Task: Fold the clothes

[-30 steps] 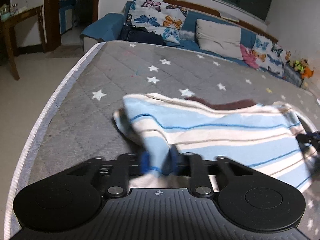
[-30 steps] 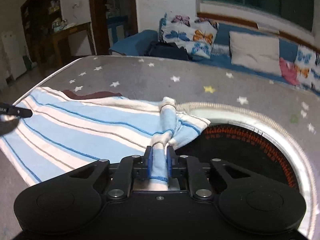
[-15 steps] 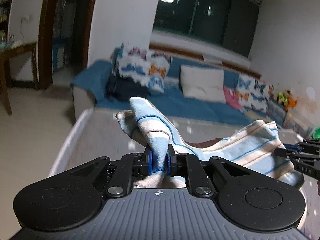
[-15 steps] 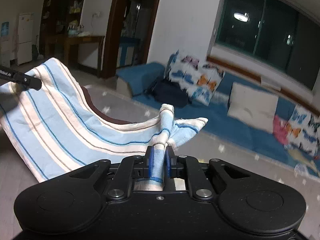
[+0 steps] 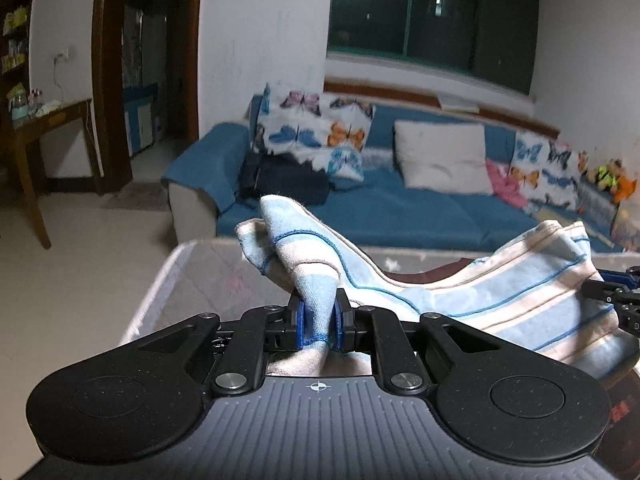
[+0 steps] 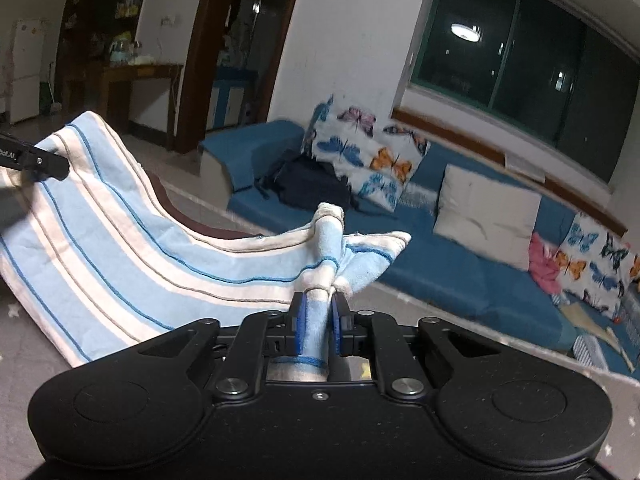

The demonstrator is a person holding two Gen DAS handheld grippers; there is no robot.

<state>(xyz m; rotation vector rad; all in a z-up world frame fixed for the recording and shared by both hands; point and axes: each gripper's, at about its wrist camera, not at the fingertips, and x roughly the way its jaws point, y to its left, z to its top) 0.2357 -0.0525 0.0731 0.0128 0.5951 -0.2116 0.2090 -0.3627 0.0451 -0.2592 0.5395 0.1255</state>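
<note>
Tools first: the left tool (image 5: 319, 322) is clamping a bunched corner of the striped garment (image 5: 500, 292) between its blue pads (image 5: 301, 326), though its jaws are easing open a touch with the cloth pinched between them. The right tool (image 6: 319, 324) is clenching the opposite corner, cloth rising out of its jaws in a tight twist. Each tool is showing at the edge of the other's view, so the cloth is hanging slung between the two, clear of the star-patterned quilted surface (image 5: 208, 276) below.

Judging by the sag, this is looking like the carry stage of a fold. Doing it well is calling for both corners travelling level and together, keeping the span taut enough that the hem lands straight, and the left grip is wanting to firm up so that corner is not slipping out.

Garment itself: soft, towelling-like knit in pale blue and cream bands with thin dark-blue and tan lines, a maroon layer (image 6: 192, 222) peeking along the far edge. Behind, a blue sofa (image 5: 420, 208) with butterfly cushions (image 5: 316, 136) is filling the background.
</note>
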